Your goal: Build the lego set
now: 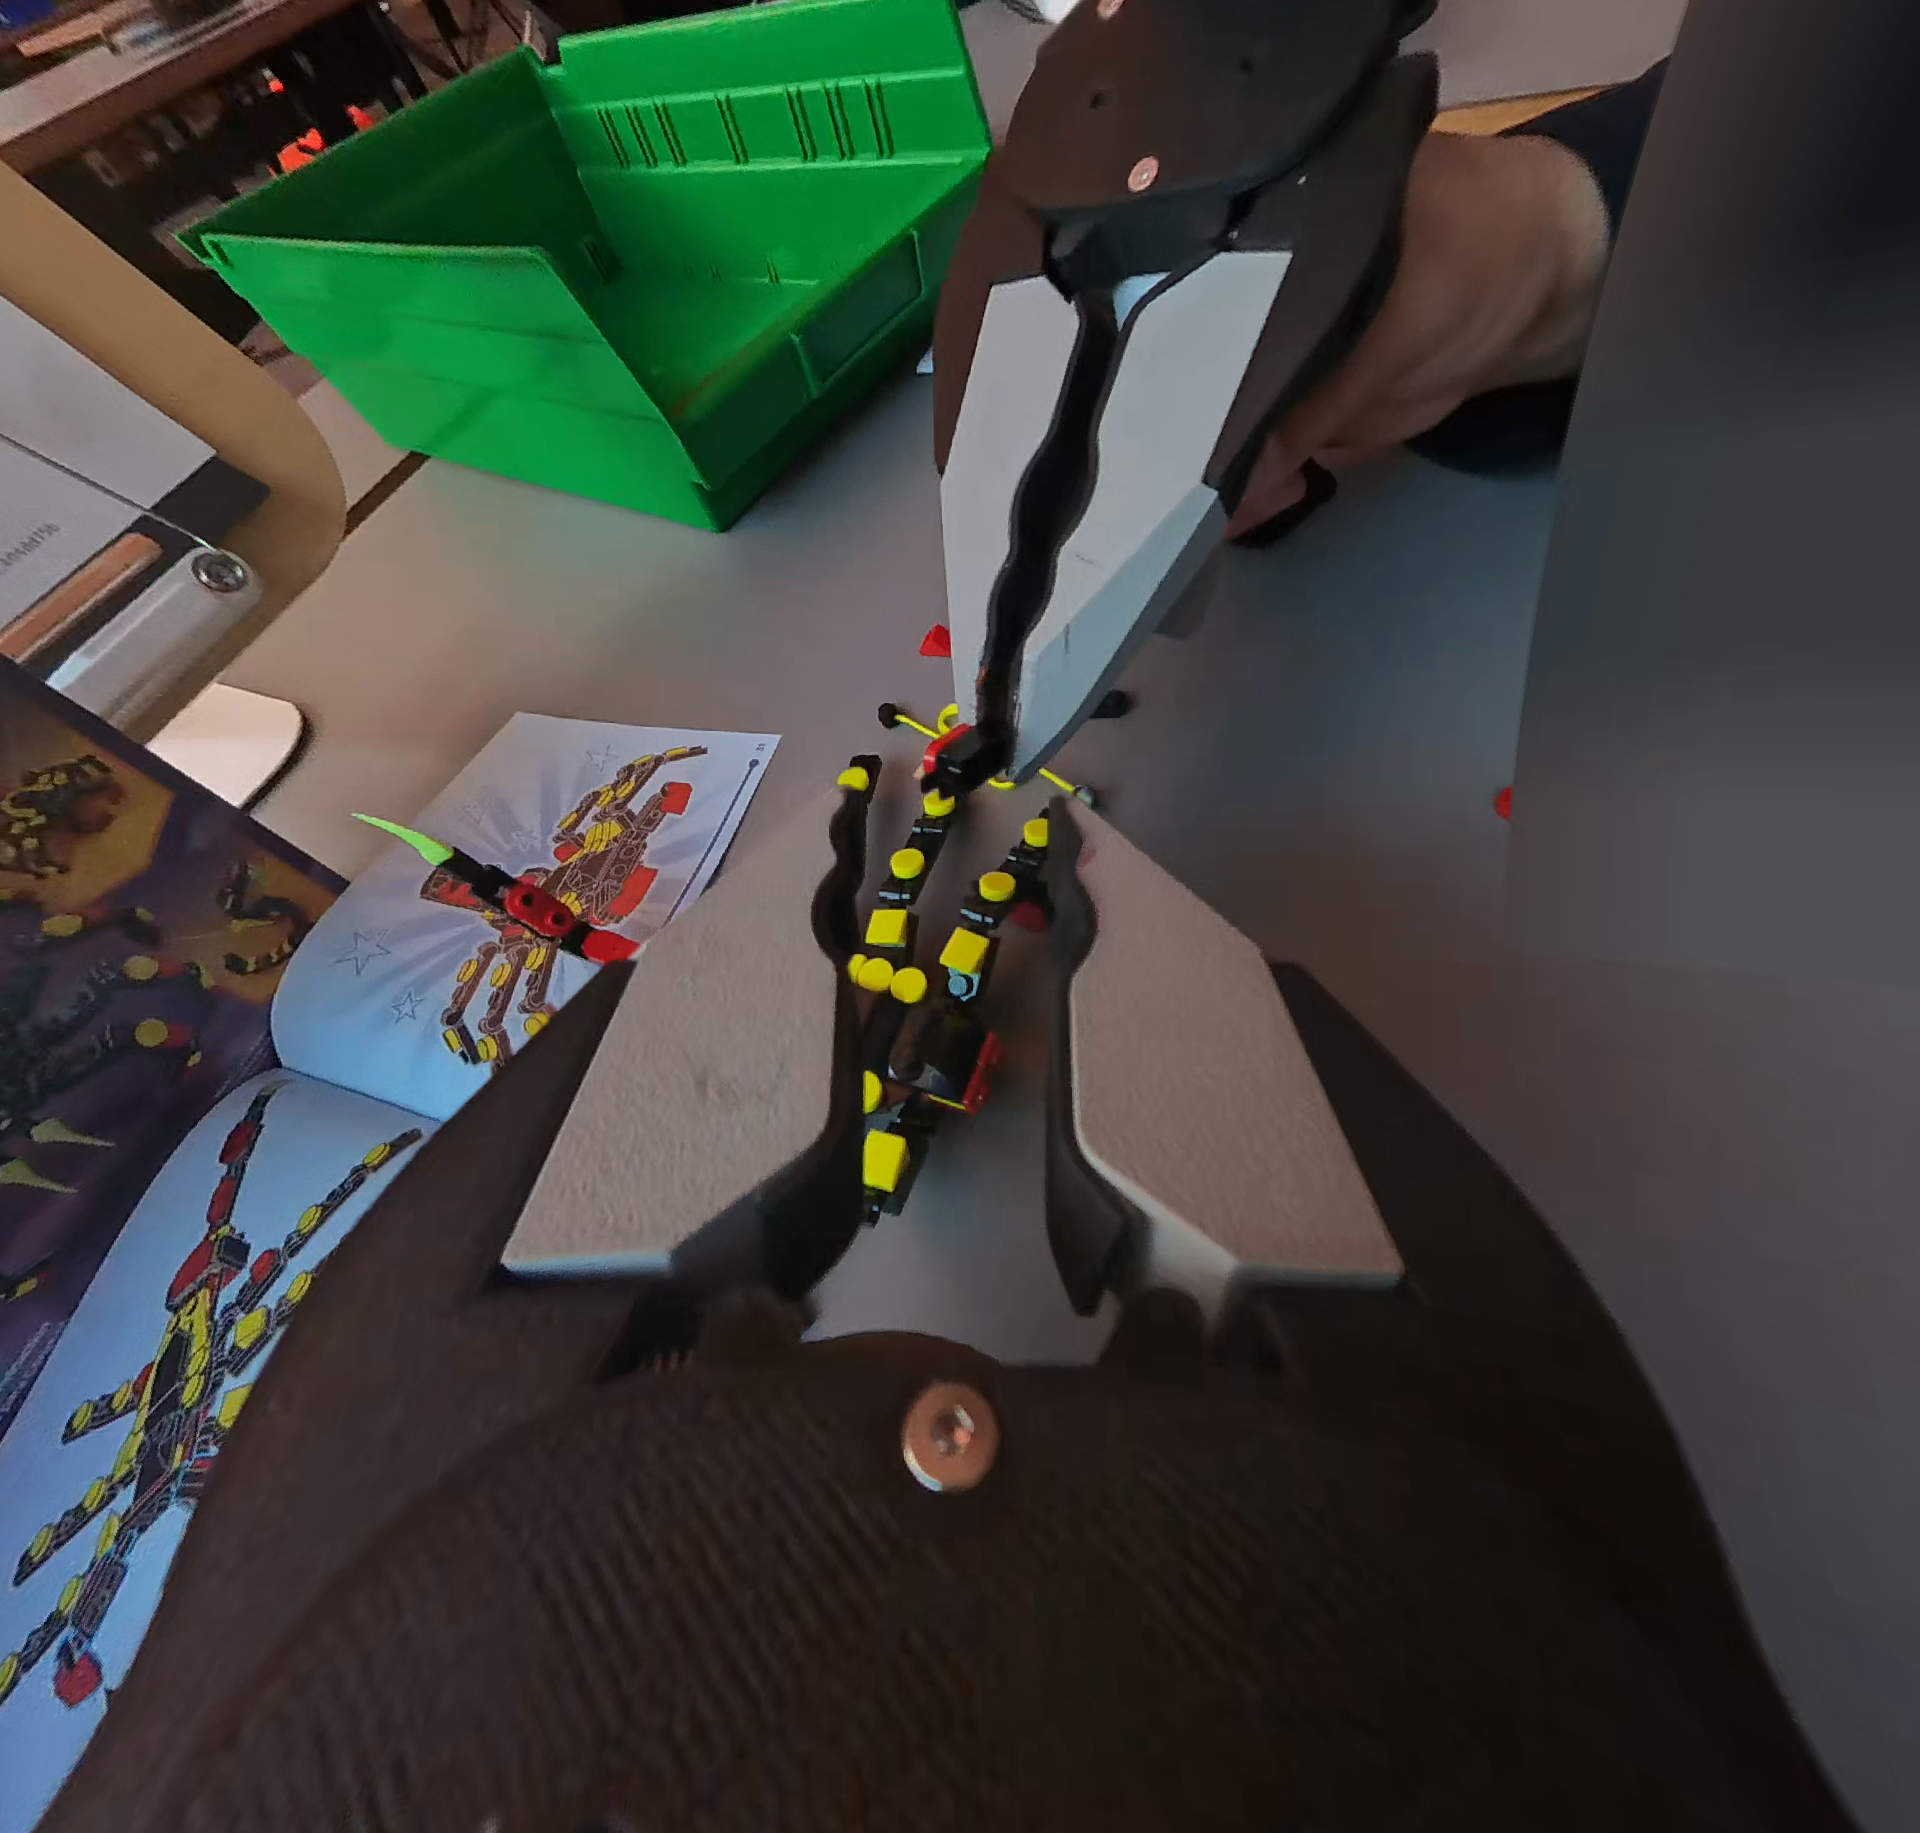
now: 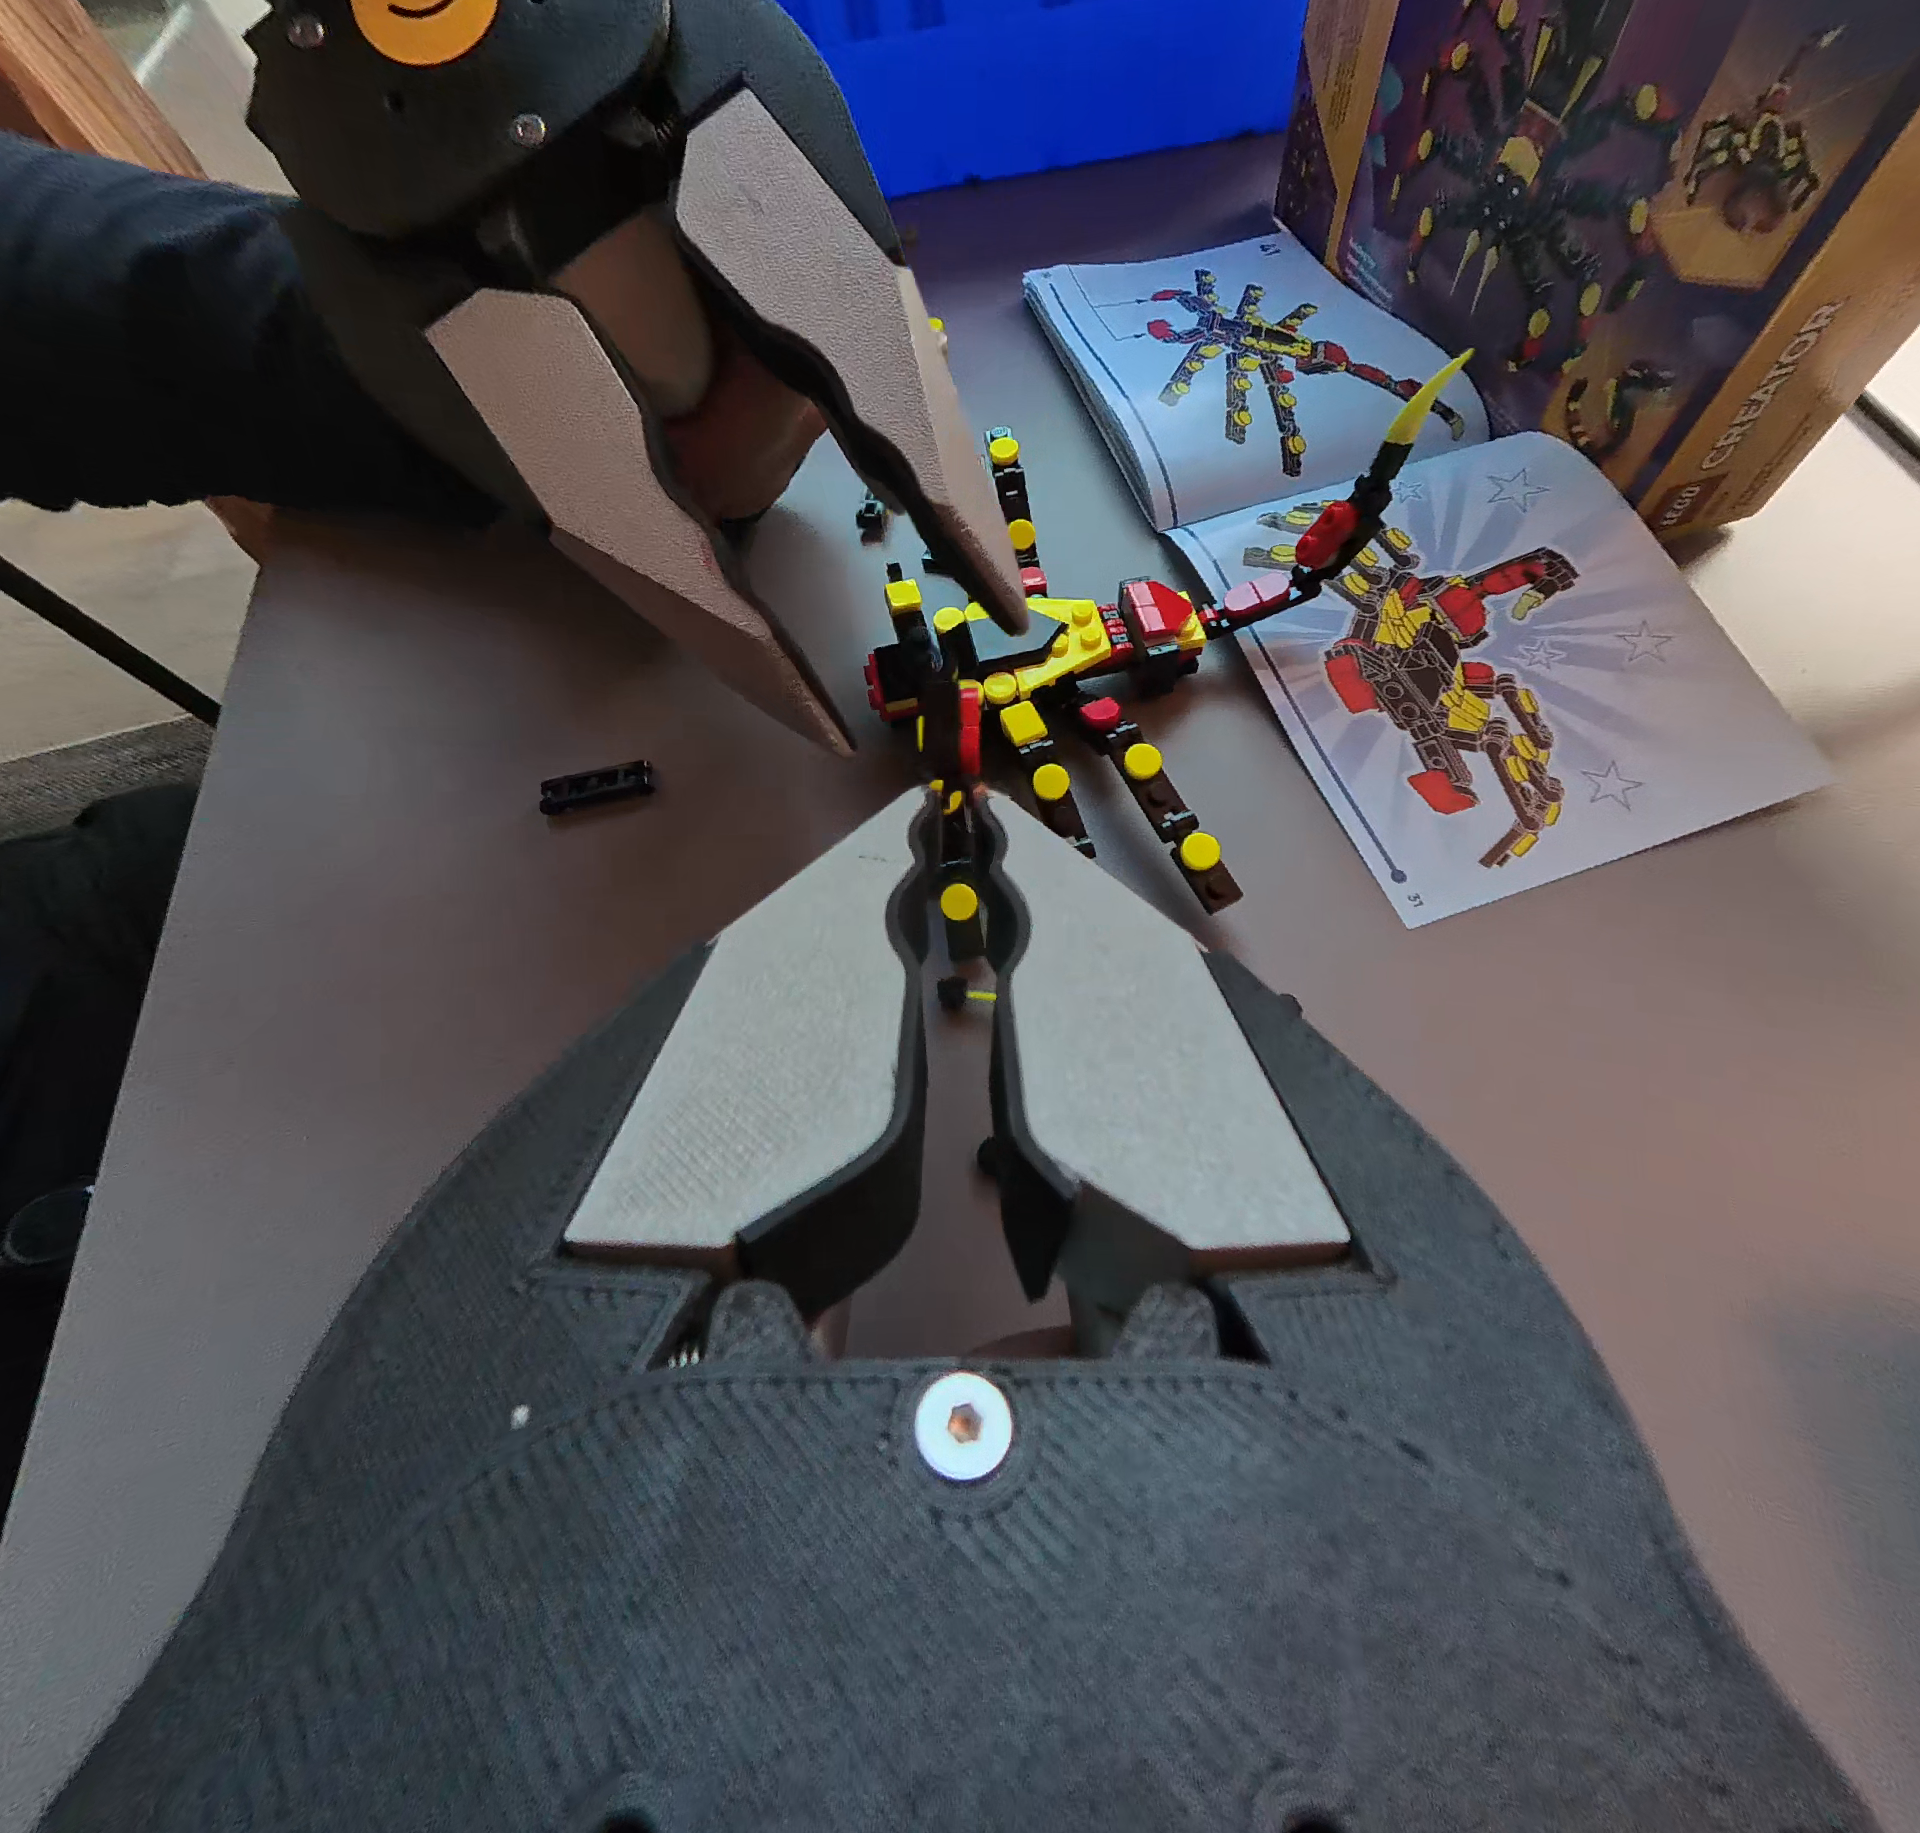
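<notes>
Right gripper (image 2: 951,796) clenched on a black-and-yellow leg (image 2: 956,900) at the front of the lego scorpion (image 2: 1049,661), tips pinching the slim limb just where it meets the body. Left gripper (image 1: 951,827) spread apart, straddling the model from above, one fingertip (image 2: 1008,620) pressing on the black plate of the back, seemingly to pin it down. Scorpion itself flat on the tabletop (image 2: 416,952), roughly mid-surface, tail with its pale yellow-green stinger (image 2: 1429,401) arching over the open instruction booklet (image 2: 1558,744) toward the far right corner, where the set's box (image 2: 1610,225) stands. Loose black plate (image 2: 597,786) apart toward the left edge; small red bits (image 1: 933,640) scattered beyond; green bin (image 1: 623,277) and blue bin (image 2: 1039,38) along opposite edges. Probably mid-attachment or adjustment of the leg. Risks from here: too hard a twist or pull on the pinched limb, popping its clip joint or shedding yellow studs; too little downward pressure, letting the whole model slide or lift; tail snagging the booklet page and snapping off.
</notes>
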`<action>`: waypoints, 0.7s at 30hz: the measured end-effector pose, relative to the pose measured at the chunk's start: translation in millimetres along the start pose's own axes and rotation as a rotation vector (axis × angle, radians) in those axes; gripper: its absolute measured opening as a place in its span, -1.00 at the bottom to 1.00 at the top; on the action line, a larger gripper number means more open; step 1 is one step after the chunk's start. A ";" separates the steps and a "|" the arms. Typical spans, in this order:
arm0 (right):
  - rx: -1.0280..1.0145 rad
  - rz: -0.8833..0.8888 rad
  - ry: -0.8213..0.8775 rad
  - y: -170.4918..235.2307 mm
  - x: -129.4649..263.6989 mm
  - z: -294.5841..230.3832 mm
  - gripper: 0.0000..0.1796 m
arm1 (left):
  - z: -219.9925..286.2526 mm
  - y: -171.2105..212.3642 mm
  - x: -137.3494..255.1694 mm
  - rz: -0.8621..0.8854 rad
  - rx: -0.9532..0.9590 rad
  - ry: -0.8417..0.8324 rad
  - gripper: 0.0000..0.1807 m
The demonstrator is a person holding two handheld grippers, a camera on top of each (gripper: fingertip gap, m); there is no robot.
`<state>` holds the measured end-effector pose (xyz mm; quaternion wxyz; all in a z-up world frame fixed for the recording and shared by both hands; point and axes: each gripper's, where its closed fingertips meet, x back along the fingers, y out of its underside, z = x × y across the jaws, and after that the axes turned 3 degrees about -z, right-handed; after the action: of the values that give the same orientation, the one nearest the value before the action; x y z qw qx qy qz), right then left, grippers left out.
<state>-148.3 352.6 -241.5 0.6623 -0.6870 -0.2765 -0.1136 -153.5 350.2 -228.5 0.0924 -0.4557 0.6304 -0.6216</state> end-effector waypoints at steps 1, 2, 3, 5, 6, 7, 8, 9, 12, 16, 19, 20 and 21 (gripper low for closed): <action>0.011 -0.008 0.008 1.2 -0.4 0.3 -0.98 | -0.9 1.0 -0.9 -0.007 0.002 -0.004 -0.65; 0.023 -0.015 0.016 2.3 -0.7 0.5 -0.98 | -2.3 0.8 -1.1 -0.006 0.004 -0.011 -0.67; 0.033 -0.022 0.021 3.6 -1.2 0.5 -0.98 | -4.1 0.5 -1.0 -0.002 0.005 -0.021 -0.67; 0.047 -0.031 0.030 5.1 -1.9 0.6 -0.98 | -9.1 1.1 0.0 -0.002 0.008 -0.046 -0.68; 0.053 -0.031 0.035 5.3 -2.1 0.9 -0.98 | -12.3 2.3 0.7 -0.007 0.011 -0.062 -0.68; 0.059 -0.030 0.042 5.2 -2.4 1.7 -0.98 | -15.4 3.4 1.1 -0.011 0.015 -0.074 -0.69; 0.062 -0.027 0.051 4.9 -2.5 3.0 -0.98 | -18.0 4.1 1.8 -0.012 0.022 -0.083 -0.69; 0.065 -0.022 0.061 4.2 -2.3 4.5 -0.98 | -20.9 4.8 2.5 -0.013 0.030 -0.092 -0.69; 0.098 0.021 0.113 -2.1 2.2 11.5 -0.98 | -30.8 7.6 5.3 -0.014 0.034 -0.127 -0.70; 0.150 0.038 0.206 -5.9 9.9 25.0 -0.98 | -47.3 14.0 10.0 -0.031 0.014 -0.199 -0.72; 0.153 0.051 0.242 -7.2 14.0 31.7 -0.98 | -56.9 12.5 14.0 -0.008 0.027 -0.244 -0.74; 0.151 0.060 0.250 -7.9 15.2 33.3 -0.98 | -59.1 10.7 15.6 0.006 0.030 -0.258 -0.74; 0.150 0.069 0.255 -9.0 16.1 34.2 -0.98 | -59.9 8.8 16.8 0.020 0.031 -0.265 -0.74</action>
<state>-147.0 389.3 -228.8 0.7450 -0.6247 -0.1742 -0.1563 -208.0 378.9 -215.9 0.1881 -0.5259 0.6076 -0.5646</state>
